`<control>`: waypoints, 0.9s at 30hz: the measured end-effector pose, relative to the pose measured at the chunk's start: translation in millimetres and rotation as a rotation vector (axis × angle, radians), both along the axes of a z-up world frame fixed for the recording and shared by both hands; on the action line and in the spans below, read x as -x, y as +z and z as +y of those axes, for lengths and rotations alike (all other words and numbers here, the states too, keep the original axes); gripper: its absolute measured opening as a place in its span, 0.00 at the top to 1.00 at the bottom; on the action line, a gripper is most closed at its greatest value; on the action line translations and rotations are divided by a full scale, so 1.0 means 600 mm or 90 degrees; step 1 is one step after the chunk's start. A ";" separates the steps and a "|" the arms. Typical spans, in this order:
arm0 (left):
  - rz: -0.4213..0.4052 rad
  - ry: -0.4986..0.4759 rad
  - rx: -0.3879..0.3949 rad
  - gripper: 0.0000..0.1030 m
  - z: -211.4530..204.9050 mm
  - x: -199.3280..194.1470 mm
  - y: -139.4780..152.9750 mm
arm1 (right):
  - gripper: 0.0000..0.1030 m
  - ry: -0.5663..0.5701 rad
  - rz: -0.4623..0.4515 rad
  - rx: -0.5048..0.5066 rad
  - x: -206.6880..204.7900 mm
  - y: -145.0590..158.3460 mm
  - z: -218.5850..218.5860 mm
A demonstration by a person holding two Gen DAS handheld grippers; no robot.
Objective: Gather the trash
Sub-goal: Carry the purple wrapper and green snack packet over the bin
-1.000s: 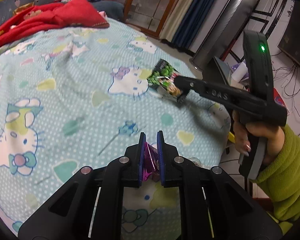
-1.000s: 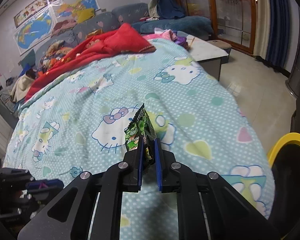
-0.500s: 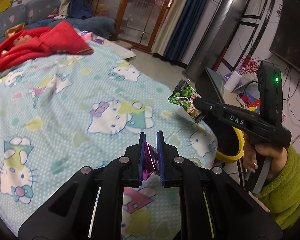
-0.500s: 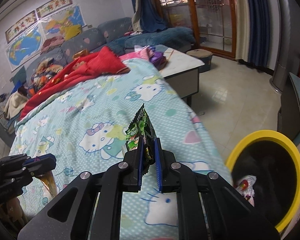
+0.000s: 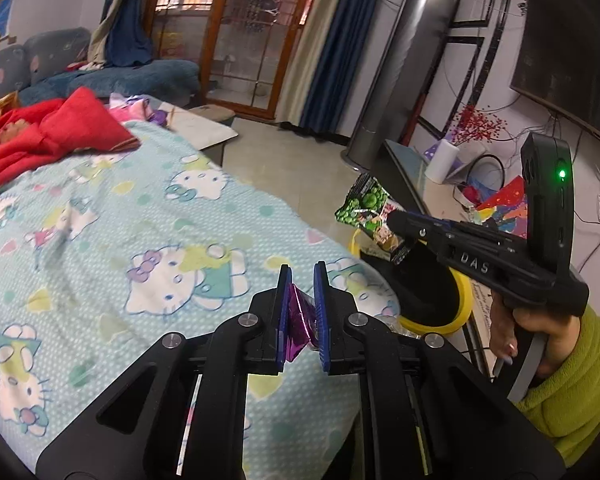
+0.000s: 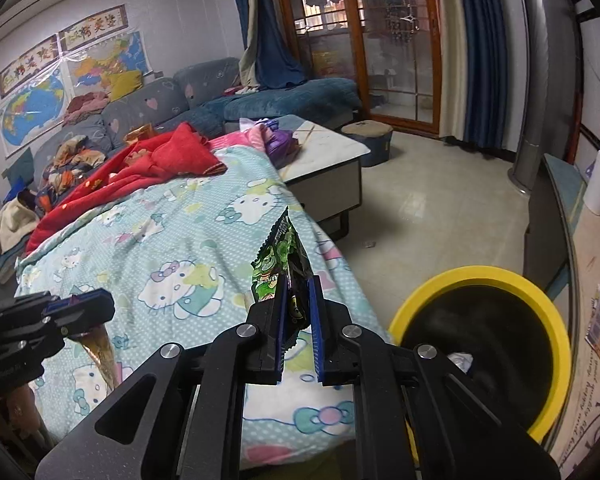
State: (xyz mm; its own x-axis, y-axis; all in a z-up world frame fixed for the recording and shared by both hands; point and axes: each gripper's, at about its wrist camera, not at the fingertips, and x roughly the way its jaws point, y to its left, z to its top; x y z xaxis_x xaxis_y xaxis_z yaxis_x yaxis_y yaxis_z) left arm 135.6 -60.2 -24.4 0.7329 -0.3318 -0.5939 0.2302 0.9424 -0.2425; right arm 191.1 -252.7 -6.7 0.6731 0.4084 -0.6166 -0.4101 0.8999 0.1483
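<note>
My left gripper [image 5: 303,280] sits at the bottom centre of its own view, its blue pads drawn in tight on a crumpled purple wrapper [image 5: 299,322] that fills the narrow gap between them. In the right wrist view that same gripper shows at the far left edge, with a golden-brown strip of wrapper hanging below its tip. My right gripper [image 6: 298,292] is likewise narrowed, pinching the lower end of a green snack packet [image 6: 281,258] that stands upright above the pads. From the left wrist view the packet juts out of the right gripper's tip at centre right, just above the yellow rim of the trash bin [image 6: 556,320]. The bin is black inside with a bit of white trash lying in it, and it fills the lower right of the right wrist view, on the floor just beside the corner of the bed. The bedspread [image 5: 100,216], pale blue with cartoon cats, spreads across the left of both views, with a red blanket [image 5: 56,136] heaped at its far end.
</note>
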 end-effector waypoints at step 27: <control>-0.017 -0.085 -0.017 0.93 -0.122 -0.055 0.006 | 0.90 -0.125 -0.011 -0.015 0.010 -0.002 -0.126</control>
State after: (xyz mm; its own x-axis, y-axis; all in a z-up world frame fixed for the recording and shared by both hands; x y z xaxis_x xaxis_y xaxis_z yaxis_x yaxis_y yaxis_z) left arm 168.8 -133.6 -21.0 0.6994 -0.4115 -0.5843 0.3594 0.9092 -0.2102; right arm 185.3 -328.3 -7.7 0.7519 0.2820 -0.5959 -0.2291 0.9593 0.1650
